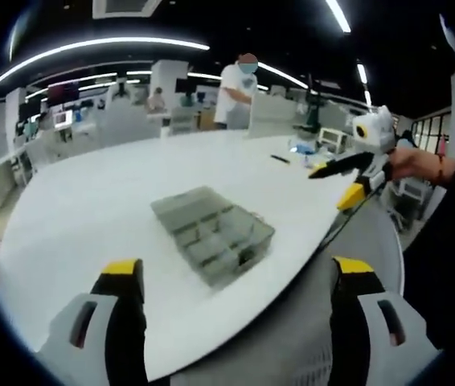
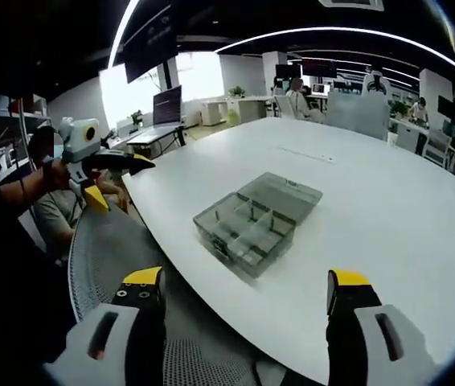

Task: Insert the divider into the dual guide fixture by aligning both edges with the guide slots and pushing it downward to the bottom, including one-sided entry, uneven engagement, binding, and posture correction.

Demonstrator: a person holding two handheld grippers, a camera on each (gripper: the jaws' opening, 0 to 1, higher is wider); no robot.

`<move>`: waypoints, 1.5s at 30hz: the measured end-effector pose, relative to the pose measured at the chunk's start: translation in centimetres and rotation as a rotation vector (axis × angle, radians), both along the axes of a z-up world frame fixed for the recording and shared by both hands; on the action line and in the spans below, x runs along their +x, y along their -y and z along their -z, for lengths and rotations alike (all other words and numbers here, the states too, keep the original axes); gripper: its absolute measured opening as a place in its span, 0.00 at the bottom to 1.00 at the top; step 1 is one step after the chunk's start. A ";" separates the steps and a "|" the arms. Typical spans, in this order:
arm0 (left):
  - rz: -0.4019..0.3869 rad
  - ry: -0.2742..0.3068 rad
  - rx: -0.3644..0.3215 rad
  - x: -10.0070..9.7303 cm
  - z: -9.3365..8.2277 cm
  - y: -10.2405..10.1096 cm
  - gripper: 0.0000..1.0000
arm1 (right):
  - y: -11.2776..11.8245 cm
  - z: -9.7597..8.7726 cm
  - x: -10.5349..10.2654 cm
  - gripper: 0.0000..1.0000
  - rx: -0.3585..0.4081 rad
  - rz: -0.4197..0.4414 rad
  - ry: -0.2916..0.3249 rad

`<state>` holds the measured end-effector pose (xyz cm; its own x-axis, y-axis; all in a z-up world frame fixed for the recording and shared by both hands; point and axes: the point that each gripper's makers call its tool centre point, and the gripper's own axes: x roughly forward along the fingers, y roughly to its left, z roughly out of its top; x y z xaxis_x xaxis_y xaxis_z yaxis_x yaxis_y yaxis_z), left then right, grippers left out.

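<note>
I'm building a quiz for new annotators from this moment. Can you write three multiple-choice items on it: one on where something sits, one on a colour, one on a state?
1. Where does the compartment box sit?
A. On the mesh chair
B. On the white table, near its edge
C. Between a gripper's jaws

2. What colour are the tips of the grippers' jaws?
A. Yellow
B. Red
C. Green

3. How is the box's lid?
A. Shut
B. Taken away
C. Open, lying flat beside the compartments

Key: 1 B, the grey box rests on the white table close to the rim nearest the person. 2 A, the left gripper and right gripper both show yellow-capped jaws. 3 C, the lid lies flat behind the exposed compartments in the right gripper view.
</note>
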<state>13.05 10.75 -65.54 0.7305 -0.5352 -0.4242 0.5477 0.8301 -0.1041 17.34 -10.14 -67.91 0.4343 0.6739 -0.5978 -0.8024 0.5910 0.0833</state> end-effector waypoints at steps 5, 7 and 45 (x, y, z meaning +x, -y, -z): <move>-0.006 -0.008 -0.004 -0.2 0.0 -0.1 0.95 | 0.6 0.1 0.0 0.79 -0.006 0.016 0.000; -0.008 -0.011 -0.009 -0.2 0.1 -0.1 0.95 | 0.8 0.0 0.0 0.79 -0.002 0.027 0.012; -0.035 -0.006 -0.019 -0.4 -0.1 -0.3 0.95 | 0.4 1.0 -0.4 0.78 -0.023 0.009 -0.025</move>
<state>12.69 11.09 -65.49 0.7461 -0.5177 -0.4187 0.5181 0.8464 -0.1233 16.96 -10.59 -68.89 0.4251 0.6559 -0.6237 -0.7950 0.6001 0.0892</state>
